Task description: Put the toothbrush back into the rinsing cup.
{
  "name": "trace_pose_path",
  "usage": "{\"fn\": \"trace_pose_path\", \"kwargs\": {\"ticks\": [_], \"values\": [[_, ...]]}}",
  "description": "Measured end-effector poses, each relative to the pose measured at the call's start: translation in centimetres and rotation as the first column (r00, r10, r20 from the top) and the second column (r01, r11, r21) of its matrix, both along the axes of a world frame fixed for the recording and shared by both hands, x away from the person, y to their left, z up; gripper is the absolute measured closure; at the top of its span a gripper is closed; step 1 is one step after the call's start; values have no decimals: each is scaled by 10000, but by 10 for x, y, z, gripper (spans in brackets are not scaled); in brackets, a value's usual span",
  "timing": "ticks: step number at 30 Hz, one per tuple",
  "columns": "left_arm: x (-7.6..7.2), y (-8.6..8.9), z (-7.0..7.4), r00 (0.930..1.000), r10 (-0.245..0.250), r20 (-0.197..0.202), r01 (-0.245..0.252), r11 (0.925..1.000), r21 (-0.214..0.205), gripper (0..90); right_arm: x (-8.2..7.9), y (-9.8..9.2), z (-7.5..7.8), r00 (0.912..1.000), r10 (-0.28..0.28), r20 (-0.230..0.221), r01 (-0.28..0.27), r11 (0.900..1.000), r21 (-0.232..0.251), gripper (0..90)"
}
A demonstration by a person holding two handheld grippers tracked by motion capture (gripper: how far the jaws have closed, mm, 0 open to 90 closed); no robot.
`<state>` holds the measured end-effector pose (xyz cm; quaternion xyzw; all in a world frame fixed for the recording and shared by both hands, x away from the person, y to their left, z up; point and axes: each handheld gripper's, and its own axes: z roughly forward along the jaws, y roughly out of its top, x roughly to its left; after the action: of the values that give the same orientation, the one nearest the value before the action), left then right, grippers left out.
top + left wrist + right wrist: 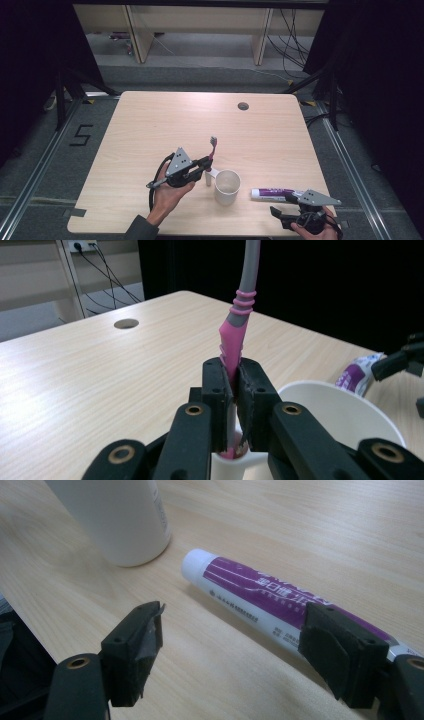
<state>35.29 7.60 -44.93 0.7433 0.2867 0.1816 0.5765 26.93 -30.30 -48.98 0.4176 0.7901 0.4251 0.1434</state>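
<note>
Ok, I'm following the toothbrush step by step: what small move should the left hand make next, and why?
Probably shift the left gripper a little toward the cup and lower the toothbrush into it. The fingers are shut on the pink handle, the brush stands upright, and its lower end sits just beside the cup's open rim rather than over it.

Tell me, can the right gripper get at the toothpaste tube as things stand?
Probably yes. The right gripper stands open beside the toothpaste tube, which lies flat on the table clear of the white cup; one jaw already overlaps the tube's far end, and nothing lies between.
</note>
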Motion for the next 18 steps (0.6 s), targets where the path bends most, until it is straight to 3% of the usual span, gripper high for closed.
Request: {"fn": "trace_pose_path", "kwargs": {"ticks": [11,16,17,18], "values": [[-3,7,-14,9995,24,-326,-10,9991,419,818,0,0,0,10000,-23,-53,23,10000,36,257],[-4,8,-13,9991,66,-426,-48,9991,417,704,0,0,0,10000,-21,51,21,10000,-23,257],[-4,8,-13,9992,94,-386,-81,9994,332,574,0,0,0,10000,-22,59,22,10000,-20,258],[-5,9,-11,9980,306,-556,-290,9991,301,506,0,0,0,10000,-21,57,21,10000,-31,258]]}}
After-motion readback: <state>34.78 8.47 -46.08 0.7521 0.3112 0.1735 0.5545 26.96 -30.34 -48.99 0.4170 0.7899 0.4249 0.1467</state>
